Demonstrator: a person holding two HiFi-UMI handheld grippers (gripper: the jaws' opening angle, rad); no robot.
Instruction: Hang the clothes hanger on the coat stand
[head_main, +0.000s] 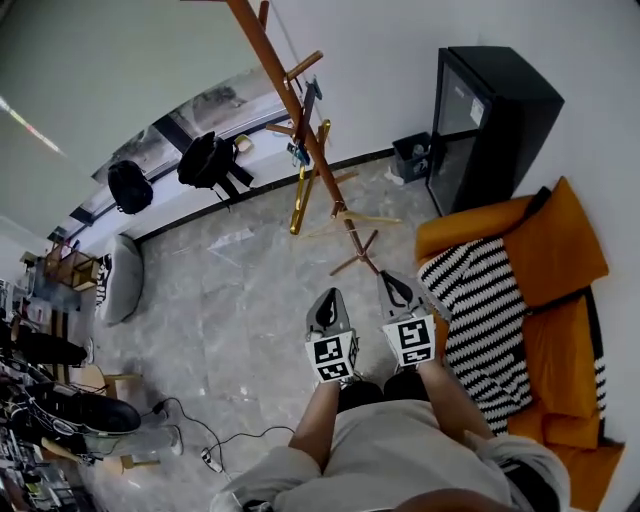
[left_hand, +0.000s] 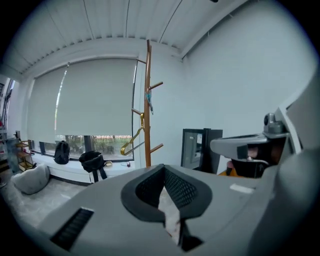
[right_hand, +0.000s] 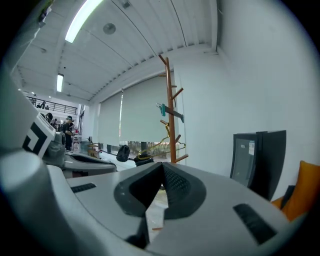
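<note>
Since the gold clothes hanger (head_main: 299, 205) already hangs from a peg of the coat stand (head_main: 283, 85), well apart from us, we hold left gripper (head_main: 327, 303) and right gripper (head_main: 396, 287) side by side before the body. Both sets of jaws are closed on nothing. We judge the task done.

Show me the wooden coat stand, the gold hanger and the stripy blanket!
Tall brown wooden coat stand (head_main: 275, 68): head view, upper pole.
Gold metal clothes hanger (head_main: 302, 200): head view, its long arm.
Black-and-white striped blanket (head_main: 480, 300): head view, its middle.
</note>
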